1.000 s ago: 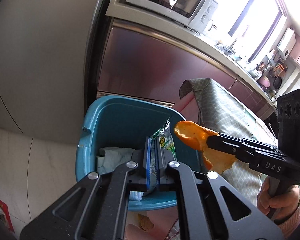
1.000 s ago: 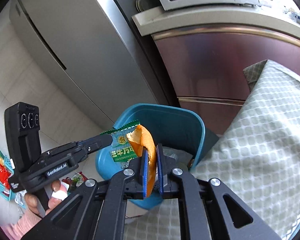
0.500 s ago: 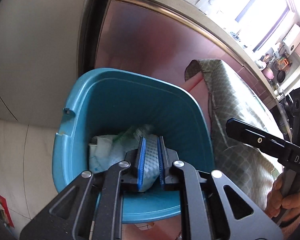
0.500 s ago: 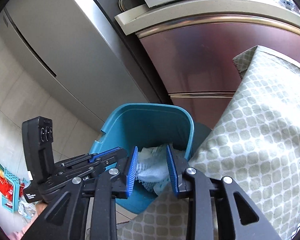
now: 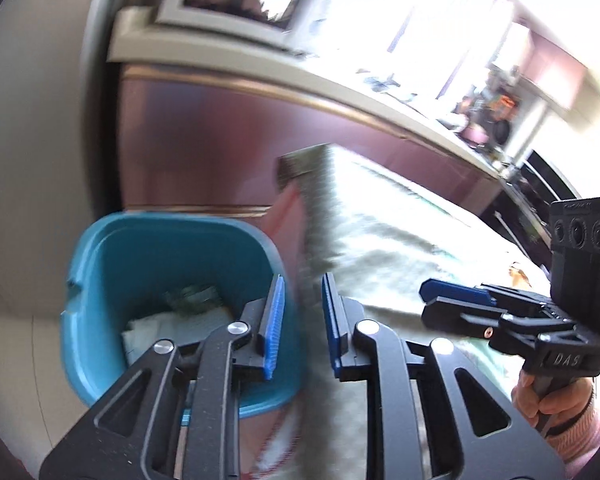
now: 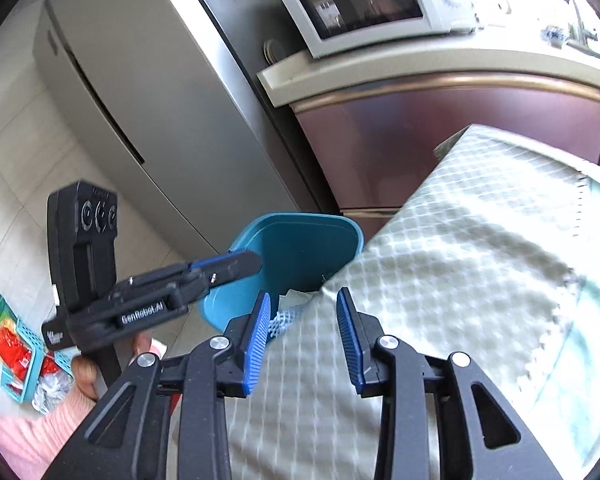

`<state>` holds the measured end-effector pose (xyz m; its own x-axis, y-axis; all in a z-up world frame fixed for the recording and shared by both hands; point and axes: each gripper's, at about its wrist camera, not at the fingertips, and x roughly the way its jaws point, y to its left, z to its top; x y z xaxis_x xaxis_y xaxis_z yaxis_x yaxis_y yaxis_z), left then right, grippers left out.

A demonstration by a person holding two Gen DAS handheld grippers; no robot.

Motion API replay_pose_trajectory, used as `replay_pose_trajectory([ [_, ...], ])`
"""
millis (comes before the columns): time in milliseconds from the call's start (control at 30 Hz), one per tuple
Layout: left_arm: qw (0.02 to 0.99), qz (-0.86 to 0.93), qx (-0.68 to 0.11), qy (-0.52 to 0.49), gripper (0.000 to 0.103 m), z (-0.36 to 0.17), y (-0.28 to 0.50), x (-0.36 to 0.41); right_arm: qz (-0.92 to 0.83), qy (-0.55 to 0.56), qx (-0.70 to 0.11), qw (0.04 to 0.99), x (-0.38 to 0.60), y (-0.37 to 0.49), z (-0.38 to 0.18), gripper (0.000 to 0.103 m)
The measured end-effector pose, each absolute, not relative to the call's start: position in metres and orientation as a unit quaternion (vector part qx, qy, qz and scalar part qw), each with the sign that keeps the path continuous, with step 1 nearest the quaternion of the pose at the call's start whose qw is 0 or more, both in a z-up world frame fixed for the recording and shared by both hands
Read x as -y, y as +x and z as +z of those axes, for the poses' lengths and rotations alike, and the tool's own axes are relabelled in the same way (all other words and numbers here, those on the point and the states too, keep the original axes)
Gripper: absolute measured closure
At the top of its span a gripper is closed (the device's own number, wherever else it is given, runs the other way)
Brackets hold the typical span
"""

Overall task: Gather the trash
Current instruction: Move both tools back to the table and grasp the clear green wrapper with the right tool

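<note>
— Teal plastic bin [image 5: 100, 264] on the floor: where does it stand?
— Against the edge of the table [image 6: 480, 264] under its checked cloth; crumpled paper and a wrapper [image 5: 192, 298] lie inside.
— And the left tongs [image 5: 300, 320]?
— Blue pads apart, holding nothing, above the bin's rim.
— The right tongs [image 6: 302, 332]?
— Likewise spread and empty, over the cloth just beside the bin [image 6: 300, 248].

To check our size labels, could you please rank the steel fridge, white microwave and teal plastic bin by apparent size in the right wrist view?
1. Steel fridge, clearly largest.
2. White microwave and teal plastic bin: look alike; the partly hidden bin sits nearer, so unranked.
</note>
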<state>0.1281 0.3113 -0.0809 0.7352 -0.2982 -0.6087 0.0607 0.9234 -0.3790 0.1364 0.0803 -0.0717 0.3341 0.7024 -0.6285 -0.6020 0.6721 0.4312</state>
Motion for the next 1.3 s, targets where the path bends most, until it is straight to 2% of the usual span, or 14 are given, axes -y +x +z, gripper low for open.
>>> replay_pose_trajectory([
  [267,0.915,-0.199,-0.329,-0.12,0.073,-0.046,0.128,-0.222,0.35,0.083,-0.377,0.853,0.01,0.097,-0.049,0.063],
  [533,0.885,-0.295,-0.355,-0.064,0.072,-0.042,0.139,-0.105,0.218,0.132,-0.364,0.896,0.133,0.062,-0.05,0.061],
  [833,0.852,-0.354,-0.386,-0.016,0.072,-0.061,0.156,0.011,0.1,0.188,-0.36,0.908,0.242,0.037,-0.069,0.061],
  [1300,0.832,-0.373,-0.408,0.042,0.072,-0.078,0.185,0.111,0.053,0.247,-0.377,0.891,0.295,0.031,-0.103,0.059],
])
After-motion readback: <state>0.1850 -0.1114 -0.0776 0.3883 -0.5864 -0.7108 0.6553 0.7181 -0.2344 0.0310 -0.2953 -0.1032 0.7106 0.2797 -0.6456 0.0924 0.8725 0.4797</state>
